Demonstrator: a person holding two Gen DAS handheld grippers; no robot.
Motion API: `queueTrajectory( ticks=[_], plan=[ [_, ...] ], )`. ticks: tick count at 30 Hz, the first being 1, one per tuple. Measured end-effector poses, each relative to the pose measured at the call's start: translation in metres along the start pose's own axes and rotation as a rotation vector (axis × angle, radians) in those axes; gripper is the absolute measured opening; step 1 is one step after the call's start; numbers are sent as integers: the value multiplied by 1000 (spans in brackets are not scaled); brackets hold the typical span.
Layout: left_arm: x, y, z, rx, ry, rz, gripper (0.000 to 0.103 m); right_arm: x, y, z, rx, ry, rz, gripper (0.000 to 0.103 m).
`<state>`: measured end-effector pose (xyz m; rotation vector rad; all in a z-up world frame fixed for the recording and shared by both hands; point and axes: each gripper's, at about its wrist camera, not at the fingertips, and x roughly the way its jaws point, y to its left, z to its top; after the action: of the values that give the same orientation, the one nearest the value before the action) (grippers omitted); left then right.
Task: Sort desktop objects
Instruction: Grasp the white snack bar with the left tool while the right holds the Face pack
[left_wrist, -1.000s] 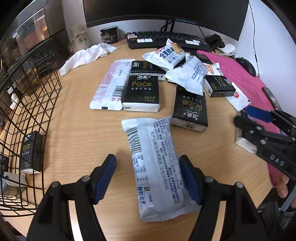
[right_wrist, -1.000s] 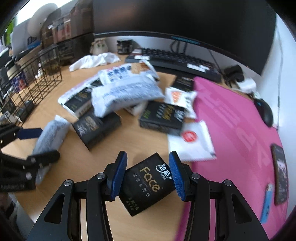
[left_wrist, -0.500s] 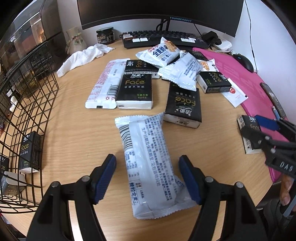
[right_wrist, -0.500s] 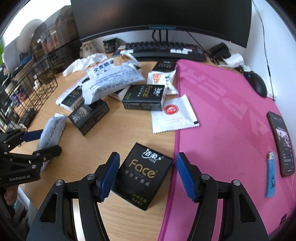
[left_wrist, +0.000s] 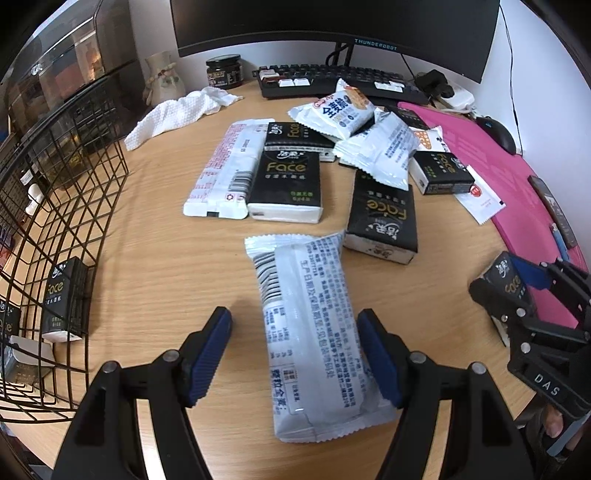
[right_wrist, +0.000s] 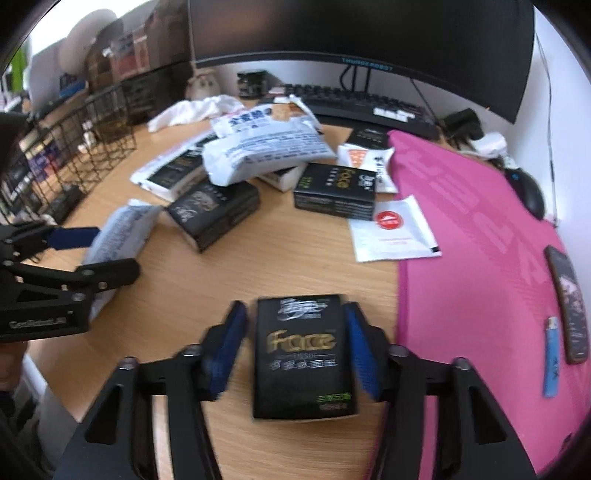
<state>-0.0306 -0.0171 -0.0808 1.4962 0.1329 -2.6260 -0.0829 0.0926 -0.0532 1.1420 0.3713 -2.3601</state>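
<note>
A white snack packet (left_wrist: 303, 280) lies flat on the wooden desk, lengthwise between the fingers of my left gripper (left_wrist: 293, 315). That gripper is open, and its left pad stands clear of the packet. At the edge of the pink mat, a black "Face" tissue pack (right_wrist: 301, 354) sits squarely between the blue pads of my right gripper (right_wrist: 295, 314). Its jaws are closing and the pads meet the pack's sides. The left wrist view shows the right gripper (left_wrist: 517, 284) at far right with that pack in it.
A black wire basket (left_wrist: 55, 221) with Face packs inside stands at the left. Several tissue packs (left_wrist: 291, 181) and snack packets (left_wrist: 376, 151) are heaped mid-desk. On the pink mat (right_wrist: 480, 258) lie a phone (right_wrist: 569, 302) and a blue lighter (right_wrist: 550, 362). Keyboard (left_wrist: 332, 79), cloth and monitor sit behind.
The right gripper let the tilted black pack down flat by the pink mat, opened wide, then closed on it again squared up. The left gripper stayed around the white packet.
</note>
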Motion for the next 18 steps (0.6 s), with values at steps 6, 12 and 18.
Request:
queueTrajectory(
  ticks=[6, 12, 18],
  plan=[
    [-3, 1, 1, 3, -10, -2, 44, 0, 1, 0, 4, -4, 26, 46],
    [-4, 3, 2, 1, -4, -16, 42, 0, 1, 0, 7, -5, 39, 46],
    [-6, 3, 1, -5, -3, -20, 42, -1, 1, 0, 13, -6, 50, 46]
  ],
)
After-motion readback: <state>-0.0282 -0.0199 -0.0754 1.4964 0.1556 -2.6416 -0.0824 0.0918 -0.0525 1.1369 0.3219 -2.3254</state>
